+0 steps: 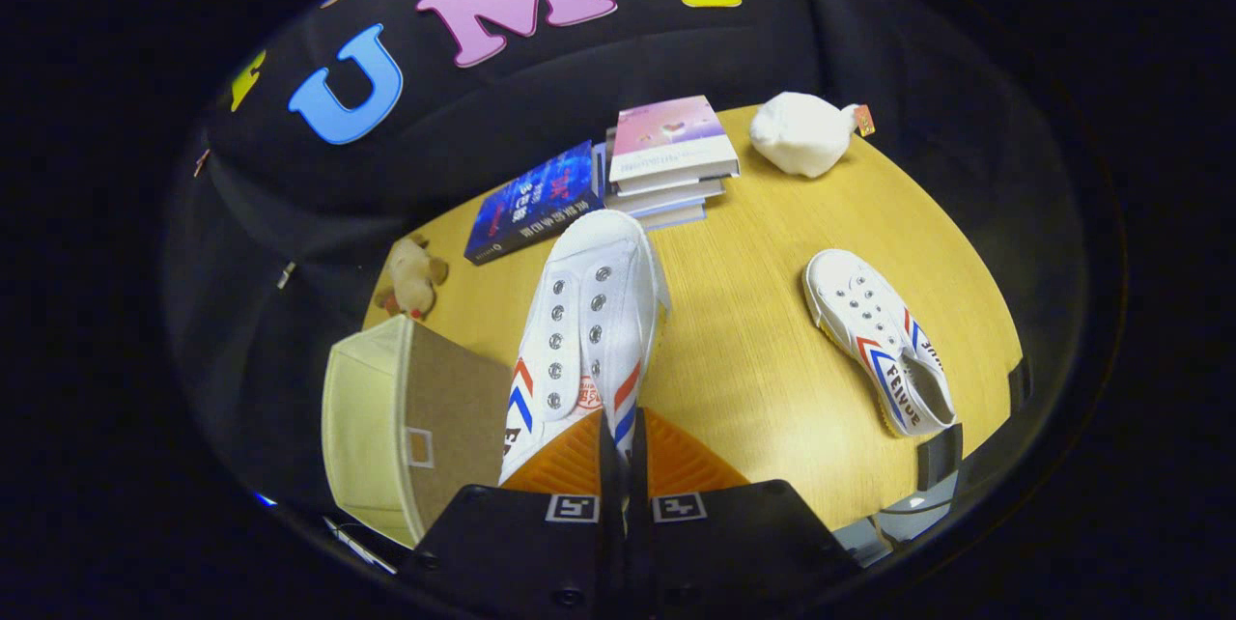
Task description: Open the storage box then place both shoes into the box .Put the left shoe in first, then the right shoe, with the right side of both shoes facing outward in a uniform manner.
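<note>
White shoe point(589, 311) clamped in tongs point(618, 451)

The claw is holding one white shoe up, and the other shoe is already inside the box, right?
Not quite. The claw does hold one white shoe, pinched between its fingers. But the gripper view shows the other shoe lying on the wooden table, not inside the box.

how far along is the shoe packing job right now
Early to midway. The storage box sits to the left of the fingers; whether it is open is hard to tell. In hand: the gripper is shut on one white shoe, held above the table. Left: put it in the box, then the second shoe, lying on the table.
</note>
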A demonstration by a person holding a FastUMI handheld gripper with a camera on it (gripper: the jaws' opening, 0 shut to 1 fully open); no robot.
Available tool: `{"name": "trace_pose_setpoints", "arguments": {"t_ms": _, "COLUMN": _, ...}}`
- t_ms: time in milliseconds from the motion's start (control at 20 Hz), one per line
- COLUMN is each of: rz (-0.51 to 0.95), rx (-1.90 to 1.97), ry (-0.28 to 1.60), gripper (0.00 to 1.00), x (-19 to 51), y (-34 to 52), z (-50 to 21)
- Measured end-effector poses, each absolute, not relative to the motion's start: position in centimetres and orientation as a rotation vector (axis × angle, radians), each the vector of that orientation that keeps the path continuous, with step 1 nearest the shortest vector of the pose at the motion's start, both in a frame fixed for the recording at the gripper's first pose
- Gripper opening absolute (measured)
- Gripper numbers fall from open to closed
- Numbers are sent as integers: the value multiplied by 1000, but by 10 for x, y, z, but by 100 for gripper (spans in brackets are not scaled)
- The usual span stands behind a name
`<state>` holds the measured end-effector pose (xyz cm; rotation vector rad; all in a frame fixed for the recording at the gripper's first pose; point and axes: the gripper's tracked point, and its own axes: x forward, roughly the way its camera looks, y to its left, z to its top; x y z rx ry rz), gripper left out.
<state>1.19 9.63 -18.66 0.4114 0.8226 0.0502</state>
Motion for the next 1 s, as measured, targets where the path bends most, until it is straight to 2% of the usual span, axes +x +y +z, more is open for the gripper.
{"name": "trace_pose_setpoints", "arguments": {"t_ms": 200, "rz": 93, "rx": 438, "ry": 765, "gripper": 5, "x": 0, "y": 135, "z": -130}}
{"name": "trace_pose_setpoints", "arguments": {"t_ms": 450, "rz": 198, "rx": 510, "ry": 779, "gripper": 5, "x": -16, "y": 213, "z": -97}}
{"name": "trace_pose_setpoints", "arguments": {"t_ms": 800, "rz": 353, "rx": 545, "ry": 870, "gripper": 5, "x": -29, "y": 318, "z": -108}}
{"name": "trace_pose_setpoints", "arguments": {"t_ms": 1000, "rz": 371, "rx": 482, "ry": 922, "gripper": 5, "x": -34, "y": 350, "z": -134}}
